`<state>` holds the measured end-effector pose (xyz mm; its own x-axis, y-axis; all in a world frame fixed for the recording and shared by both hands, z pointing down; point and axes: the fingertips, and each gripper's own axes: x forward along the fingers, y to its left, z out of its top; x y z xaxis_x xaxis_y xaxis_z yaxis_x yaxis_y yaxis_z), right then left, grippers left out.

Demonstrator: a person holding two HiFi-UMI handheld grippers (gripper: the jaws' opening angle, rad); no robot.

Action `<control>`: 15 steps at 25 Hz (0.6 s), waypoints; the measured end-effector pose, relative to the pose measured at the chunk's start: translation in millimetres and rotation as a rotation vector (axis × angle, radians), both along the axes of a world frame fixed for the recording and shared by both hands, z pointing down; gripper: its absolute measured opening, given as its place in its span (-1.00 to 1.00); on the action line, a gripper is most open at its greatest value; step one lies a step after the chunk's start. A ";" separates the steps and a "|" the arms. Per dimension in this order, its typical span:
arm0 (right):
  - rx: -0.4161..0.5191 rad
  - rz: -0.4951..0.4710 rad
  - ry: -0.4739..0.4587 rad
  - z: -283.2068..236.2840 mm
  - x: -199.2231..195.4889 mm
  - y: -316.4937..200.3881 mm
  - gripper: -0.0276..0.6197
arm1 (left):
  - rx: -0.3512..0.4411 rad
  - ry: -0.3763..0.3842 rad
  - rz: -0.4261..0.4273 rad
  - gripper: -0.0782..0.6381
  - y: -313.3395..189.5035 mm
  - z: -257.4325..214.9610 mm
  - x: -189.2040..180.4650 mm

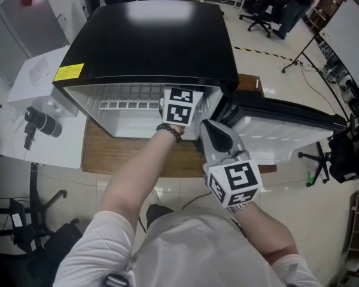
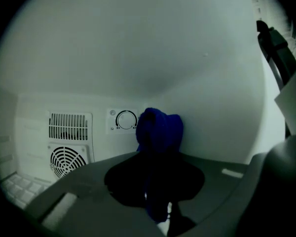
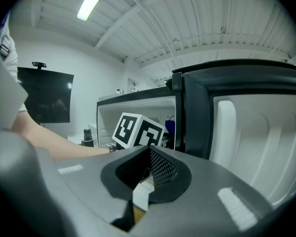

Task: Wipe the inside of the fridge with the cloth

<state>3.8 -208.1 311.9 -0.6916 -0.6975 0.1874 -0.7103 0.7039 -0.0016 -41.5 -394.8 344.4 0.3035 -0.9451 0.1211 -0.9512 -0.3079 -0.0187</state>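
One fridge [image 1: 149,40], door [image 1: 287,124] open; one blue cloth [image 2: 160,132] clamped in the left hand-held gripper [image 2: 158,196] near its back corner; right hand-held gripper [image 3: 145,171] closed, empty, outside

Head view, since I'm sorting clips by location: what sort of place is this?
Likely a lab or office, not a kitchen: office chairs and a tripod stand behind the mini fridge, with a camera beside it.

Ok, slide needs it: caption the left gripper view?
Left gripper holds blue cloth inside the fridge, dial and fan grille behind.
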 end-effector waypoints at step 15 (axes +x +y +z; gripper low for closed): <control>-0.002 -0.026 -0.004 2.0 -5.5 7.9 -0.91 | -0.032 0.013 -0.082 -0.59 -30.3 3.6 -13.0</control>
<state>-1.6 -200.2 313.8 -0.7104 -0.6788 0.1860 -0.6916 0.7223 -0.0057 -54.5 -425.1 348.0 0.2272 -0.9625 0.1480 -0.9733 -0.2293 0.0024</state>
